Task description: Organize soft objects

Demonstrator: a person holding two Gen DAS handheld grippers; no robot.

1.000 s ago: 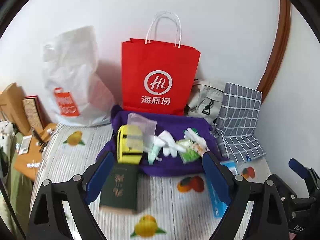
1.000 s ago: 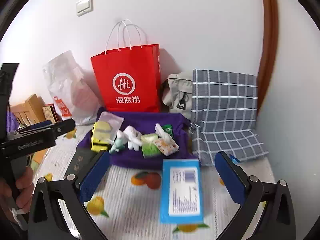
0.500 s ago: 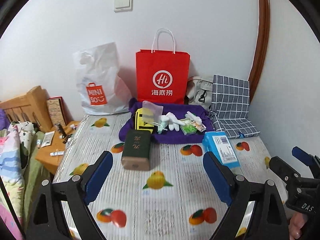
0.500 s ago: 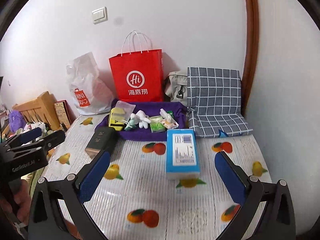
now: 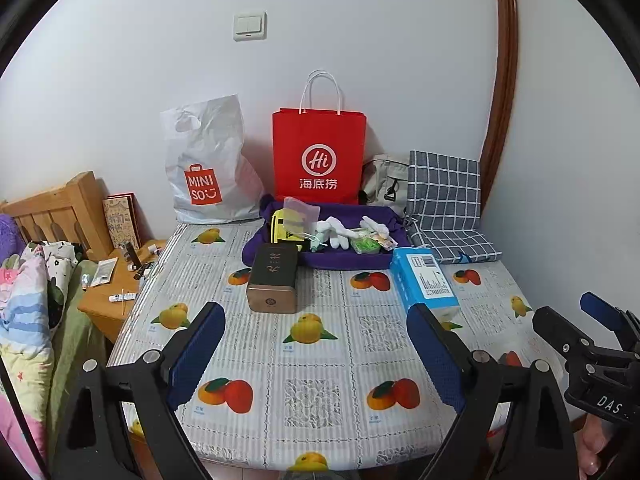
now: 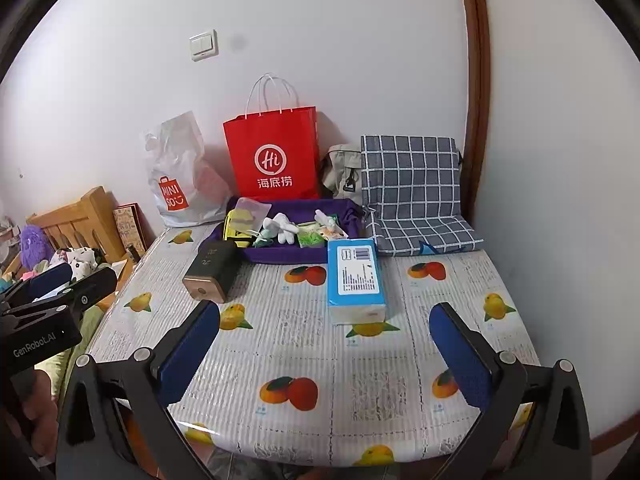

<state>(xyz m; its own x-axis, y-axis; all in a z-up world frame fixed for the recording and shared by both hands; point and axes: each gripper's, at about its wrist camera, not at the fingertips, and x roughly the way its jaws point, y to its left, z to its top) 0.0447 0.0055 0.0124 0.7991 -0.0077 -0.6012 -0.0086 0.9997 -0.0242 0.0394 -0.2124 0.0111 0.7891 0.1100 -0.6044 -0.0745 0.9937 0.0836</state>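
Note:
A purple fabric tray (image 5: 280, 246) (image 6: 280, 255) at the table's back holds small soft items: white gloves (image 5: 336, 232) (image 6: 280, 229), a yellow pouch (image 5: 286, 229) (image 6: 236, 226), green packets (image 5: 365, 245) (image 6: 310, 239). A blue tissue pack (image 5: 424, 280) (image 6: 354, 276) and a dark box (image 5: 274, 280) (image 6: 212, 270) lie in front of it. My left gripper (image 5: 316, 344) and right gripper (image 6: 326, 340) are open and empty, over the near table edge.
Against the wall stand a white Miniso bag (image 5: 208, 168), a red paper bag (image 5: 319, 160), a beige bag (image 5: 386, 180) and a grey checked cushion (image 5: 444, 200). A wooden bedside stand (image 5: 112, 284) and bedding (image 5: 24, 300) are at left. The fruit-print tablecloth (image 5: 320, 360) covers the table.
Both grippers have pulled back from the tray toward the near table edge, so the whole table shows. Both stay open and empty.

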